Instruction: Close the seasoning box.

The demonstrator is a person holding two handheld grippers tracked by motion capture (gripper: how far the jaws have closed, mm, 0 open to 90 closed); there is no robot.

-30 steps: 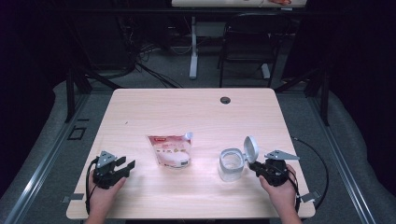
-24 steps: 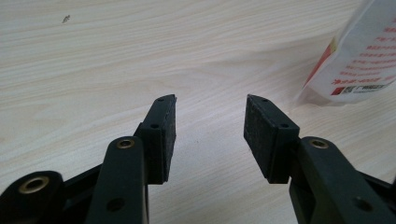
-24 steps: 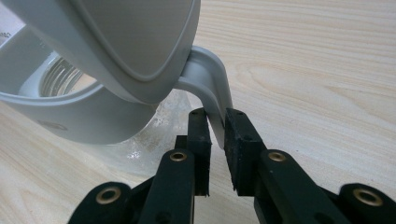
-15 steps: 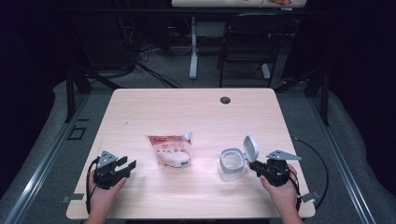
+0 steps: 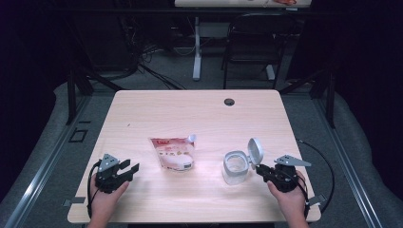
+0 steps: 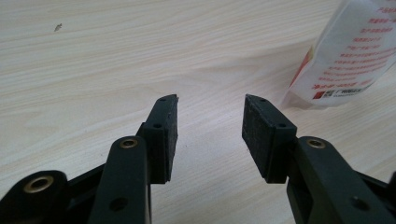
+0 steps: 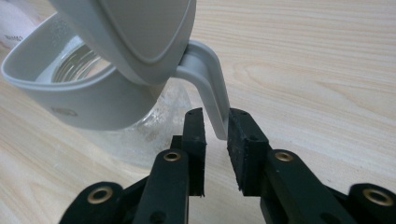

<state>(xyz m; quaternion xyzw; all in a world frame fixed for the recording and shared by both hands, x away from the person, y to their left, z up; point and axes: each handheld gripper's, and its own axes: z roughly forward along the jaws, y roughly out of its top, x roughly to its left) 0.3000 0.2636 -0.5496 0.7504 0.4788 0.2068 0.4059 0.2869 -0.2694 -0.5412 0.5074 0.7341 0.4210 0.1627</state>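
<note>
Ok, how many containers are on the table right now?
2: a refill pouch lying mid-table, and a lidded jar standing to its right, lid flipped open. None appear hidden.

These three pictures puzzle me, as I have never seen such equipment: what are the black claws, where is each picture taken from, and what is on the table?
A person sits at a wooden table holding a two-jaw tool in each hand. The high view looks down from above; the other two come from cameras on the tools. The left gripper is open and empty, with a white printed pouch lying nearby. The right gripper has its jaws on either side of the handle of a clear jar with its grey lid flipped open; a small gap still shows.
</note>
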